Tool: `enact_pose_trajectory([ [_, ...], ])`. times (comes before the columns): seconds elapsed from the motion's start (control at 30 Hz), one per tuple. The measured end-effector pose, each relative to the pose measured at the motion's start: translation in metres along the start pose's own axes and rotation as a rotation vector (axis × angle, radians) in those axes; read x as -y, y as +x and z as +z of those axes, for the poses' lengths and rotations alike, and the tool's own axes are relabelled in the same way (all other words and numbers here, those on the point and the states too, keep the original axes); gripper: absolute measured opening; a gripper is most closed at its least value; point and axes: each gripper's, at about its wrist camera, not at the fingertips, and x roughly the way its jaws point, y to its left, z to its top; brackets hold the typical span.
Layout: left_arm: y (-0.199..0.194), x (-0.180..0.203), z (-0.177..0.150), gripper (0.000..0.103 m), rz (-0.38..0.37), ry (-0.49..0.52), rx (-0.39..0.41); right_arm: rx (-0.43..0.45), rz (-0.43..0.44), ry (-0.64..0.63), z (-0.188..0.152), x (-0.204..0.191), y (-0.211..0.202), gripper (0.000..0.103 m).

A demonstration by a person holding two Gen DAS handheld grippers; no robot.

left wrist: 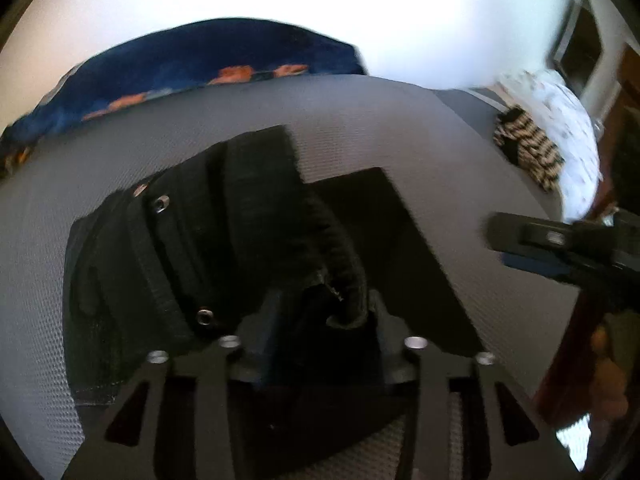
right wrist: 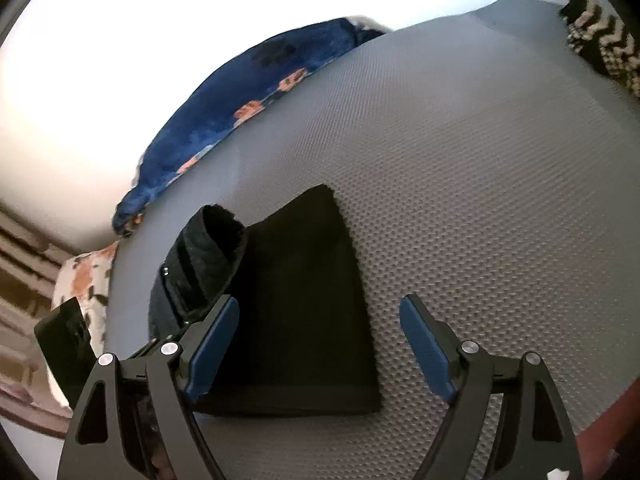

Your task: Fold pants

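while the left gripper [left wrist: 320, 320] is clenched on a bunched edge of the black pants [right wrist: 304, 300], lifting it over the folded stack, the right gripper [right wrist: 320, 344] hangs released just above the stack's near edge, holding nothing. the pants lie on the grey mat [right wrist: 460, 200] in a compact rectangle, so i judge the folding nearly done, with one flap left to lay down. beyond the pants, a blue blanket [right wrist: 256, 80] borders the mat. dark cloth hides layer counts and the left pads.
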Motion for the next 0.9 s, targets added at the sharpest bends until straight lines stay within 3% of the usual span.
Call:
enact_pose_trajectory([
  [0.1, -0.023, 0.004, -0.006, 0.061, -0.035, 0.032, 0.037, -0.044, 0.062, -0.031, 0.005, -0.004, 0.008, 0.080],
  [0.23, -0.054, -0.013, -0.014, 0.067, 0.014, 0.020, 0.093, -0.127, 0.192, -0.057, 0.010, -0.010, 0.029, 0.080],
  [0.37, -0.078, -0.062, -0.021, 0.068, 0.086, -0.111, 0.121, -0.208, 0.288, -0.055, 0.014, -0.013, 0.061, 0.078],
  [0.47, -0.086, -0.096, -0.028, 0.068, 0.134, -0.207, 0.119, -0.241, 0.339, -0.061, 0.016, -0.017, 0.078, 0.069],
  [0.57, -0.091, -0.123, -0.040, 0.068, 0.168, -0.285, 0.114, -0.259, 0.336, -0.097, 0.019, -0.024, 0.096, 0.065],
  [0.63, -0.091, -0.136, -0.047, 0.068, 0.180, -0.322, 0.106, -0.277, 0.343, -0.119, 0.020, -0.031, 0.110, 0.053],
  [0.77, -0.082, -0.146, -0.054, 0.068, 0.210, -0.357, 0.075, -0.291, 0.370, -0.133, 0.022, -0.046, 0.127, 0.039],
  [0.8, -0.081, -0.148, -0.055, 0.068, 0.217, -0.360, 0.071, -0.300, 0.369, -0.127, 0.021, -0.050, 0.127, 0.019],
  [0.9, -0.079, -0.146, -0.050, 0.068, 0.218, -0.352, 0.080, -0.241, 0.334, -0.152, 0.021, -0.064, 0.106, 0.012],
])
